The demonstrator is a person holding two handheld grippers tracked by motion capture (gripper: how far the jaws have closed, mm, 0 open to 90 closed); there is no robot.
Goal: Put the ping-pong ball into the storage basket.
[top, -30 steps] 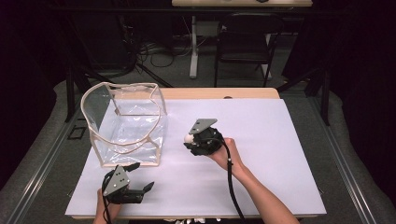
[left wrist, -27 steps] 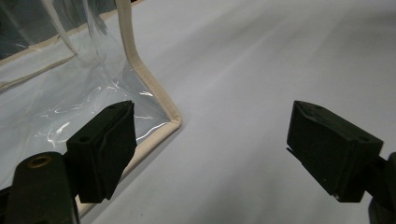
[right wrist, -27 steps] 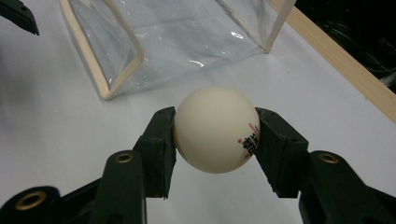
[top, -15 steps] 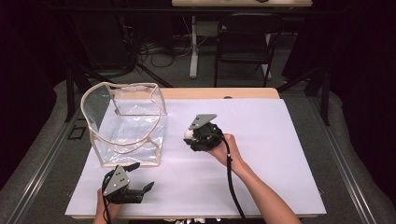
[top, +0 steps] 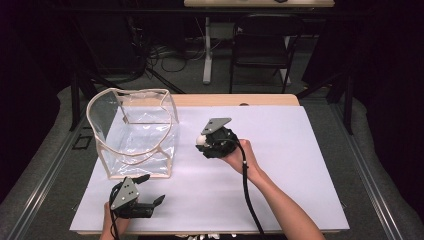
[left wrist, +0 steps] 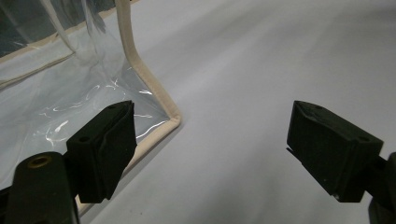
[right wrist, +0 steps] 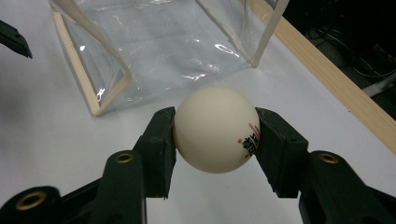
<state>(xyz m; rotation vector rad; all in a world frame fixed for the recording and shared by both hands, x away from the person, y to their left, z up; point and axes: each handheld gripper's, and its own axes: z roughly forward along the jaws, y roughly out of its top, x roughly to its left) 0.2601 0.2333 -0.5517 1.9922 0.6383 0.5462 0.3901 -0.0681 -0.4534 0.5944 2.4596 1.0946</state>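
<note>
I've got the white ball (right wrist: 215, 129) clamped between the pads of my right gripper (top: 206, 143), one pad on each flank, and it hangs above the white sheet (top: 280, 165) near the middle of the table, just to the right of the clear bag (top: 135, 135). There's red and dark print on the ball's lower right side, facing the right pad, but it's too small and too curved away for me to read. The bag stands upright with its mouth open, beige trim (left wrist: 140, 70) running round the rim and down the edges, clear walls creased and shining. It's the nearest thing in front of the ball; between the two there's bare sheet, and the bag's near wall stands taller than where the ball sits in the high view. My left gripper (top: 142, 200) rests low at the near left edge of the sheet, jaws wide apart with nothing between them, and its own camera looks straight at the bag's bottom corner, just beside the left jaw. Past the sheet runs the wooden table edge (top: 235, 100); beyond that a dark chair (top: 262, 45), cables on the floor and a pale table leg (top: 206, 50). Against a second ago: the right gripper has barely shifted, same grip on the ball; the left one hasn't moved, and the bag keeps its place.
</note>
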